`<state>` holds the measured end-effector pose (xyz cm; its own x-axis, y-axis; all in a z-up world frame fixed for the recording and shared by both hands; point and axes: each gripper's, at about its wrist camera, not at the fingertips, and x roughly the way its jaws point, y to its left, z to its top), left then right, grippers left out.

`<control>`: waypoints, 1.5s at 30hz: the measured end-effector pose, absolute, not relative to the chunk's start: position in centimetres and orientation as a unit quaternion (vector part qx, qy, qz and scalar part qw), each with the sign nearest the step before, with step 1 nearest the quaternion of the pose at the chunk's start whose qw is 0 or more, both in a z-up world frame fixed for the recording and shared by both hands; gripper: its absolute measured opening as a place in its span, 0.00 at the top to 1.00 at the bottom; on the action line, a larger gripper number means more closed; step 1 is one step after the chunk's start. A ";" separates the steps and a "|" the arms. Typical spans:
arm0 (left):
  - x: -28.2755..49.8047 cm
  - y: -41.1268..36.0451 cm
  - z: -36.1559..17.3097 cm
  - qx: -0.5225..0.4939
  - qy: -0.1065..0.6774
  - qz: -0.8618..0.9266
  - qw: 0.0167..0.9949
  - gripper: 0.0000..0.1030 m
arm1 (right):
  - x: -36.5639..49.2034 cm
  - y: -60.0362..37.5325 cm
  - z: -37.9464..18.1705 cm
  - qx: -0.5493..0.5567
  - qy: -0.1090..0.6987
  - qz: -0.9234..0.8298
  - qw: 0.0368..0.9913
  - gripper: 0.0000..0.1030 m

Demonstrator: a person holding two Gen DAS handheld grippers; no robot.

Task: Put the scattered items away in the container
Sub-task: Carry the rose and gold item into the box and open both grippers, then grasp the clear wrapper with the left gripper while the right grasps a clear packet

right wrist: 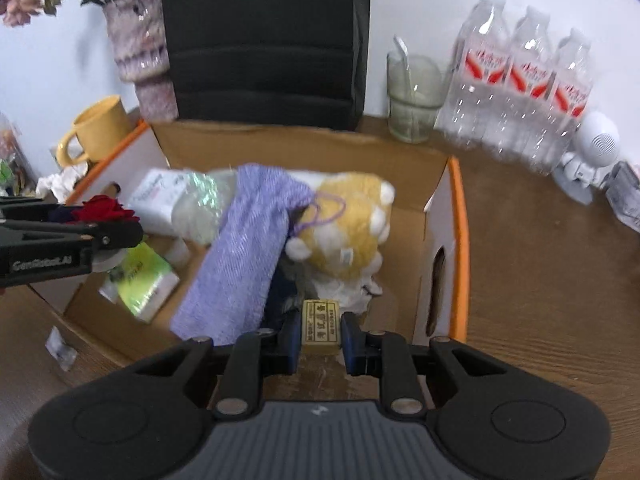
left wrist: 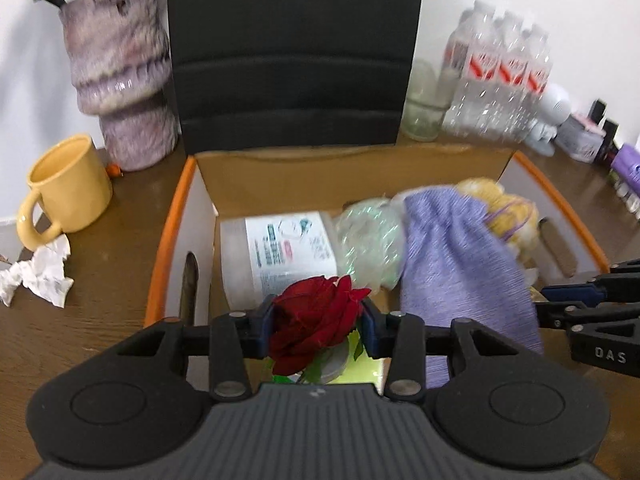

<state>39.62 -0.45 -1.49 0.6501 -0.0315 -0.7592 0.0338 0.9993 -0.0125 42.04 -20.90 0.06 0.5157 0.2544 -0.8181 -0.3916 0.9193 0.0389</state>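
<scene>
An open cardboard box (left wrist: 320, 168) (right wrist: 304, 140) with orange edges stands on the brown table. It holds a purple cloth (left wrist: 456, 256) (right wrist: 244, 248), a yellow plush toy (right wrist: 352, 224), a white labelled container (left wrist: 280, 252) and a green packet (right wrist: 144, 280). My left gripper (left wrist: 318, 322) is shut on a red rose (left wrist: 316, 320) (right wrist: 106, 208) above the box's near left side. My right gripper (right wrist: 320, 330) is shut on a small yellow block (right wrist: 321, 326) over the box's near edge.
A yellow mug (left wrist: 68, 188), crumpled paper (left wrist: 38, 276) and a purple vase (left wrist: 120, 76) stand left of the box. A black chair back (left wrist: 292, 52) is behind it. A glass (right wrist: 414, 98), water bottles (right wrist: 520, 88) and small items stand at the right.
</scene>
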 end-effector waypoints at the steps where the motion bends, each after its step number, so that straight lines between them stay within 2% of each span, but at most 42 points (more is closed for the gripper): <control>1: 39.7 -0.5 -1.8 0.005 0.420 -0.015 0.907 0.57 | 42.1 -20.8 -0.3 -0.076 0.459 0.186 0.865 0.81; 4: 39.7 -0.4 -2.0 0.009 0.421 -0.012 0.907 0.51 | 42.3 -20.5 -0.9 -0.076 0.467 0.186 0.861 0.80; 6: 39.7 -0.3 -1.9 0.007 0.421 -0.012 0.907 0.43 | 42.2 -20.5 -0.9 -0.079 0.466 0.186 0.862 0.68; 7: 39.6 -0.2 -1.8 0.008 0.419 -0.012 0.908 0.34 | 42.2 -20.5 -0.9 -0.080 0.464 0.185 0.863 0.58; 8: 39.5 -0.2 -1.6 0.009 0.416 -0.010 0.909 0.27 | 42.2 -20.4 -0.7 -0.080 0.462 0.188 0.863 0.52; 10: 39.0 -0.1 -0.9 0.008 0.405 -0.008 0.914 0.23 | 42.0 -20.4 -0.1 -0.081 0.455 0.189 0.866 0.42; 12: 38.0 0.3 0.2 0.003 0.385 -0.015 0.923 0.16 | 41.6 -20.5 0.6 -0.081 0.445 0.189 0.872 0.36; 14: 36.3 0.8 1.5 0.000 0.355 -0.018 0.935 0.01 | 41.0 -21.1 1.7 -0.072 0.432 0.191 0.879 0.30; 15: 35.1 1.1 2.3 -0.003 0.334 -0.015 0.943 0.00 | 40.5 -21.5 2.4 -0.066 0.421 0.191 0.884 0.28; 17: 32.7 1.9 3.5 -0.011 0.297 -0.016 0.955 0.00 | 38.8 -22.3 3.9 -0.059 0.393 0.187 0.899 0.13; 22: 25.6 4.3 3.6 -0.021 0.240 -0.007 0.971 0.00 | 32.1 -24.3 6.2 -0.038 0.308 0.206 0.928 0.01; 25: 22.7 5.7 1.5 -0.035 0.251 0.005 0.967 0.00 | 28.1 -24.9 4.7 -0.030 0.292 0.222 0.930 0.01; 31: 19.6 7.1 -2.9 -0.054 0.302 0.023 0.952 0.00 | 23.2 -23.7 -0.9 -0.048 0.311 0.223 0.923 0.04; 39: 20.7 5.7 -4.3 -0.028 0.320 0.008 0.947 0.00 | 22.3 -20.9 -3.0 -0.077 0.335 0.248 0.906 0.19; 45: 23.5 4.5 -5.7 -0.010 0.343 0.032 0.939 0.00 | 23.1 -20.1 -3.5 -0.074 0.347 0.249 0.901 0.37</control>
<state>23.49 4.54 -5.66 0.7621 0.0540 -0.6452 -0.0674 0.9977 0.0039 23.05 -20.13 -3.53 0.6349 0.3975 -0.6625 -0.5009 0.8646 0.0388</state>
